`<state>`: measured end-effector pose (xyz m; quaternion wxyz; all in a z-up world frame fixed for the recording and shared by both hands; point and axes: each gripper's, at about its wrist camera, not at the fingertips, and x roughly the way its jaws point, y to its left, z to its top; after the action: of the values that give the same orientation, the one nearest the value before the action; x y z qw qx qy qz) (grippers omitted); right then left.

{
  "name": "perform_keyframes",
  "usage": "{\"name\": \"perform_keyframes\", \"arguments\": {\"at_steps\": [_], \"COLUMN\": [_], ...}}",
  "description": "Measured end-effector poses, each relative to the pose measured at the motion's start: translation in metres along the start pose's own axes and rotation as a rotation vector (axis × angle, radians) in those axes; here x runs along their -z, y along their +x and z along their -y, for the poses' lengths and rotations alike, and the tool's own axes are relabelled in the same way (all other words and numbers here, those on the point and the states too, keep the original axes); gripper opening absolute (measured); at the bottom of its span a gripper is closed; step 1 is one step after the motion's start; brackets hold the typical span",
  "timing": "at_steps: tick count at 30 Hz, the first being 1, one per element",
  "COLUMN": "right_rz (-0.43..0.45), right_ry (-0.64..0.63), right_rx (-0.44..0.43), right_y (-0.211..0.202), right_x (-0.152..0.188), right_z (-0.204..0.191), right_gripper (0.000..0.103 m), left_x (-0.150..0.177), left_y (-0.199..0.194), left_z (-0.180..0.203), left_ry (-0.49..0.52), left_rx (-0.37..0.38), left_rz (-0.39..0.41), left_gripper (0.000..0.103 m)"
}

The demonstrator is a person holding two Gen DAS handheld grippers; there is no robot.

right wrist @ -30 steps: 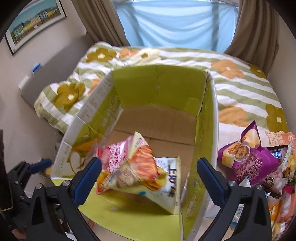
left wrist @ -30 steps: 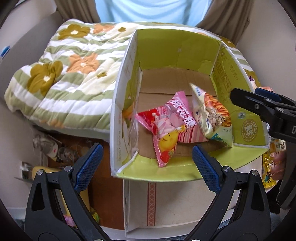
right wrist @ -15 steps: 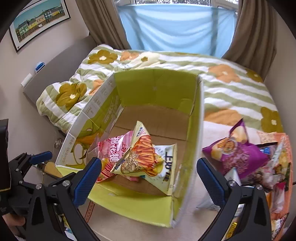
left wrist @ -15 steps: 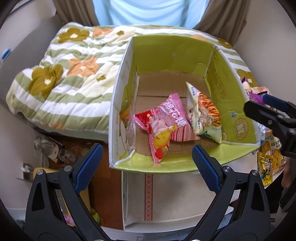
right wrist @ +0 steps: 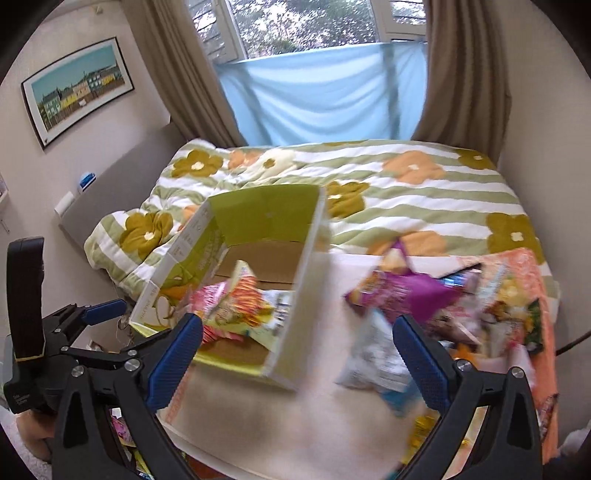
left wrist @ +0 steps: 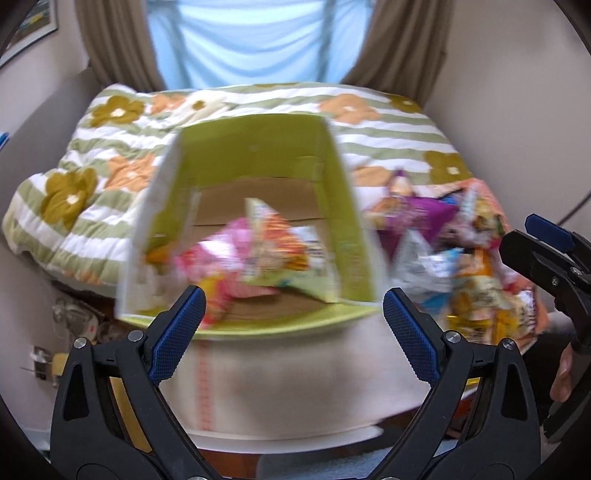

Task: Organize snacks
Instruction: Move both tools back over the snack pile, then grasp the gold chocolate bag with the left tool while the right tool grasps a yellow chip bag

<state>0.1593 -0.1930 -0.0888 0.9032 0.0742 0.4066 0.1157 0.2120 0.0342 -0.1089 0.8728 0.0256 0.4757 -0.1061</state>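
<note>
We're in a home bedroom: a bed (right wrist: 424,192) under a flowered quilt (right wrist: 369,177), brown curtains (right wrist: 465,74) framing the window (right wrist: 306,26), a framed picture (right wrist: 77,90) upper left.

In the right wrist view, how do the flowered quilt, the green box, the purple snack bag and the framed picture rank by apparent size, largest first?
1. flowered quilt
2. green box
3 and 4. purple snack bag and framed picture: they look about alike. The picture hangs farther off and the bag is blurred, so I do not rank them.
</note>
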Motion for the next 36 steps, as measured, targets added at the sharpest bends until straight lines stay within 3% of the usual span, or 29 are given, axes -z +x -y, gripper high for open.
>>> {"name": "perform_keyframes", "arguments": {"at_steps": [9,16,25,36], "right_rz": [0.018,-0.028,-0.049,-0.074], "right_ry": [0.062,0.105,0.211,0.279], "right_rx": [0.114,0.160,0.159,0.231], "right_y": [-0.066,-0.077,-0.055,-0.013], "right_x": [0.044,0.094,0.152,0.183], "right_z": [0.111,0.176,0.208,0.234], "right_gripper": [0.102,0.102,0.102,0.102], "left_x": [0.025,0.071,0.116,0.126], "left_y": [0.016,0.050,0.098,0.139], "left_z": [0.141,0.206,0.237,0.241], "left_ry": [0.074,0.090,0.136,0.163], "left_rx": [0.087,0.133,0.146,0.149], "left_rz": [-0.038,-0.141,-0.222,-0.237], "left_gripper": [0.096,0.096,0.096,0.096]}}
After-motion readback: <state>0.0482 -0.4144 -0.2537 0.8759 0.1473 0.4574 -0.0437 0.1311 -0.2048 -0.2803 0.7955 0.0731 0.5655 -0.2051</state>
